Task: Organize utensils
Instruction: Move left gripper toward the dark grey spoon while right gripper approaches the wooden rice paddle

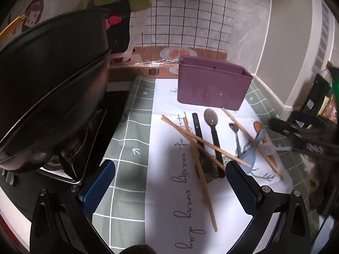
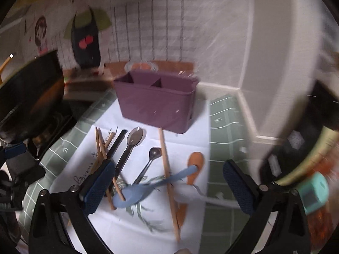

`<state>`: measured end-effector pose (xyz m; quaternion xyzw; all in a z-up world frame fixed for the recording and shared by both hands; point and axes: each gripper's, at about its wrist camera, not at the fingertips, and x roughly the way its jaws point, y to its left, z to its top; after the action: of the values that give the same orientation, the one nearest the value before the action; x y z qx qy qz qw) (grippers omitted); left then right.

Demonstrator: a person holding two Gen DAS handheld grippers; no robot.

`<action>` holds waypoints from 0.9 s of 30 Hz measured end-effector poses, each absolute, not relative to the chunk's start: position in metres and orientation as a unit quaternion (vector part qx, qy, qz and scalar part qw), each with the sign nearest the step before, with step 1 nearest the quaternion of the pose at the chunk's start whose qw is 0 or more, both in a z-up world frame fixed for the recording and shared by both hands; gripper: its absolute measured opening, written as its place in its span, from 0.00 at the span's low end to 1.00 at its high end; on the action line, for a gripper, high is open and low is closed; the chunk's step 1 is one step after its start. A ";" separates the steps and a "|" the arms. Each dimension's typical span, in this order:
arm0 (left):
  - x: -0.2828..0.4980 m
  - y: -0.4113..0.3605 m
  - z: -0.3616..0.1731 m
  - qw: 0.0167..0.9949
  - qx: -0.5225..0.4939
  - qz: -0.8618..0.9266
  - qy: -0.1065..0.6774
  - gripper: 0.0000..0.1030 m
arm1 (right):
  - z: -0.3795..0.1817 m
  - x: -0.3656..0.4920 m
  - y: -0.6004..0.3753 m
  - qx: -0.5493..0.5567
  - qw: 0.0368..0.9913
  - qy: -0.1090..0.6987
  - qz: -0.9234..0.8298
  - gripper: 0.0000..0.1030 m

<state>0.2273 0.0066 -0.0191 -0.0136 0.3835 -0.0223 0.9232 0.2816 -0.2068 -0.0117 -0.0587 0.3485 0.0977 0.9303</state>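
Two black handles (image 1: 218, 146) hide partly under crossed chopsticks (image 1: 199, 148)

The surface (image 1: 131, 139) is covered by a green grid-patterned cloth, with a white sheet (image 1: 169, 201) bearing cursive writing laid over its middle. At the far end of the sheet stands a purple divided holder (image 1: 211, 86). Nearer, scattered on the sheet, lie wooden chopsticks (image 1: 201, 169), two crossing each other, a black-handled spoon (image 1: 214, 131), a small metal spoon (image 1: 236, 135), a blue spoon (image 1: 250, 154) and a wooden spoon (image 1: 261, 131).
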 end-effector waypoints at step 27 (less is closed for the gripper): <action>0.398 -0.090 -0.057 0.890 0.062 -0.052 0.449 0.68 | -0.068 0.274 -0.257 -0.024 0.901 0.426 0.074 0.46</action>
<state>0.3978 -0.0904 -0.0566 0.0624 0.4495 -0.0525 0.8896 0.2738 -0.2574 -0.0678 -0.0243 0.4257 0.0741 0.9015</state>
